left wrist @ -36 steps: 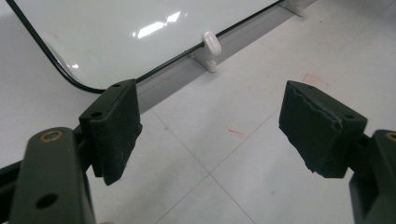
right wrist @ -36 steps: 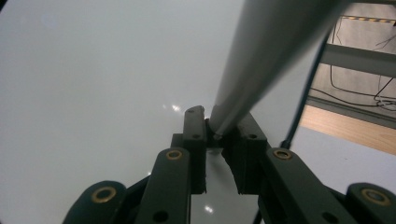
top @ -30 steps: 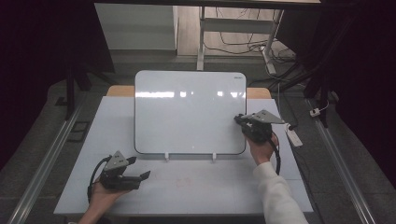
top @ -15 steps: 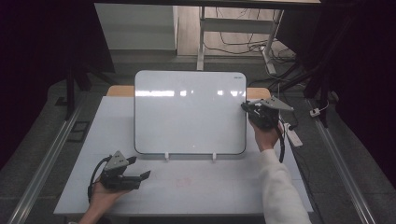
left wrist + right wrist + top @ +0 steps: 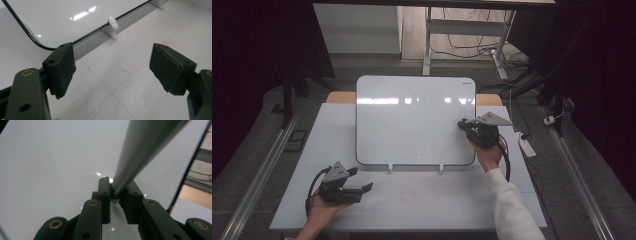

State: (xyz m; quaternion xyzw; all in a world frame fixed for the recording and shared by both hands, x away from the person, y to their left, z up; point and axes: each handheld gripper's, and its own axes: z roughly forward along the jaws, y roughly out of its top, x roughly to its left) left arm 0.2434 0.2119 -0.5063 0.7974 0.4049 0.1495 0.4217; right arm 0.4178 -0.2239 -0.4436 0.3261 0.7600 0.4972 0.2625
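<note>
Whiteboard stands mid-surface on clips. Right gripper, jaws clenched on a grey marker, sits at its right edge; left gripper, jaws released, rests near-left.

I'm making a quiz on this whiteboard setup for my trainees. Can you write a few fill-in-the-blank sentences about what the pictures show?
1. The right tongs are shut on a grey ____ that looks like a marker.
2. The left tongs rest near the table's front edge with their jaws ____.
3. The whiteboard leans on two small white ____ at its lower edge.
4. The right tongs are over the board's ____ side in the high view.

Missing words: rod; open; stands; right
</note>
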